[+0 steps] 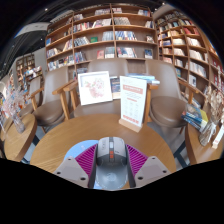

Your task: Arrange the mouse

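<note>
Tongs (pixel 111 158) closed on a grey mouse (pixel 111 153), both magenta pads (pixel 87 158) pressed against its sides, no gap showing either side. Mouse held upright between the fingers, low over the near edge of a round wooden worktop (pixel 75 135). Further along the worktop, a standing sign holder (pixel 132 102) with a printed sheet, tilted slightly. Beyond that, a white poster board (pixel 95 87) leaning on a wooden chair (pixel 68 98). Tall bookshelves (pixel 103 35) packed with books across the back and around the right side.
</note>
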A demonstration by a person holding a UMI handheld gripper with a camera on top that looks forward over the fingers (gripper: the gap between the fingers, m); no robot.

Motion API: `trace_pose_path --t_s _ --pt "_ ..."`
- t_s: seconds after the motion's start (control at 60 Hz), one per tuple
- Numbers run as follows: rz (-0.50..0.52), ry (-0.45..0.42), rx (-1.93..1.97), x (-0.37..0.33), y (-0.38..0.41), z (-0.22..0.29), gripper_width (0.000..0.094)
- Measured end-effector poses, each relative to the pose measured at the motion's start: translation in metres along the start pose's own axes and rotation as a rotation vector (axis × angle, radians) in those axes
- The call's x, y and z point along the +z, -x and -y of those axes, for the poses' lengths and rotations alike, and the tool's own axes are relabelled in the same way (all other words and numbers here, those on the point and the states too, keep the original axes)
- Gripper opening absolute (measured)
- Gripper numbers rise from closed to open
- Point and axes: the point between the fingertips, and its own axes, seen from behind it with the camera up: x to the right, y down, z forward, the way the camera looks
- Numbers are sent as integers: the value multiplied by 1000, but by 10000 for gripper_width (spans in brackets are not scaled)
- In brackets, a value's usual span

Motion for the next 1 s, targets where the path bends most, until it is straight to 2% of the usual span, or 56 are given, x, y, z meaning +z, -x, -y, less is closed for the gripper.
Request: trace_pose_path --t_s 0.2,0.483,0.633,0.7,0.733,0.883,1.0 --pt "51 45 -47 39 71 -17 456" --pt "47 114 -55 68 93 -64 467" --pt "57 88 -37 70 95 -66 565" --pt "41 77 -27 68 90 -64 778" --pt "21 70 -24 65 86 -62 855" --pt "25 34 1 26 90 -48 847" --pt "-4 16 12 -38 89 -54 849"
